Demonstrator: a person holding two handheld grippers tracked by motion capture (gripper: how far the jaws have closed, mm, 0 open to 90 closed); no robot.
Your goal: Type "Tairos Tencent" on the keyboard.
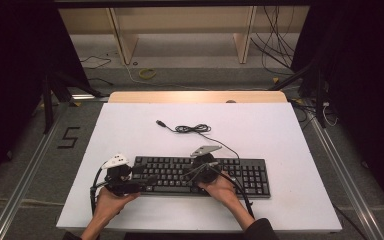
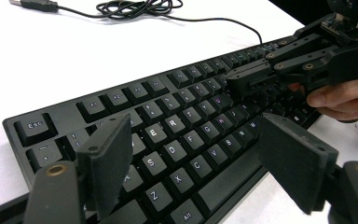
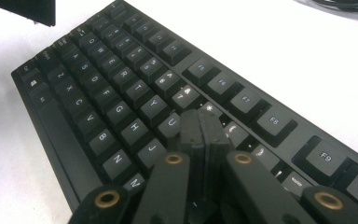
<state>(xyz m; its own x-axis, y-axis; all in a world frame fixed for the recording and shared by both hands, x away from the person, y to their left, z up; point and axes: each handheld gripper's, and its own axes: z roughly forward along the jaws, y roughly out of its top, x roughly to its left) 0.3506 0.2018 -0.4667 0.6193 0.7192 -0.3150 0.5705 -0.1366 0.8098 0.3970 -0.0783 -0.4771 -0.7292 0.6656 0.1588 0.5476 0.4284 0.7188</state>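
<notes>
A black keyboard (image 1: 240, 176) lies near the front of the white table top (image 1: 130, 135). My left gripper (image 1: 147, 181) hovers at its left end; in the left gripper view it (image 2: 200, 158) stands open above the letter keys of the keyboard (image 2: 177, 126), with nothing between the jaws. My right gripper (image 1: 186, 175) is over the middle of the keyboard. In the right gripper view it (image 3: 200, 133) is shut, the jaws pressed together, the tip low over the keys beside U on the keyboard (image 3: 116, 98). The left gripper view also catches the shut right gripper (image 2: 242, 81).
The keyboard's loose cable (image 1: 192, 129) lies coiled behind it, ending in a USB plug (image 1: 160, 122). A wooden edge (image 1: 197, 96) runs along the table's back. Wooden shelving legs (image 1: 125, 40), floor cables (image 1: 275, 45) and metal rails (image 1: 30, 170) stand around the table.
</notes>
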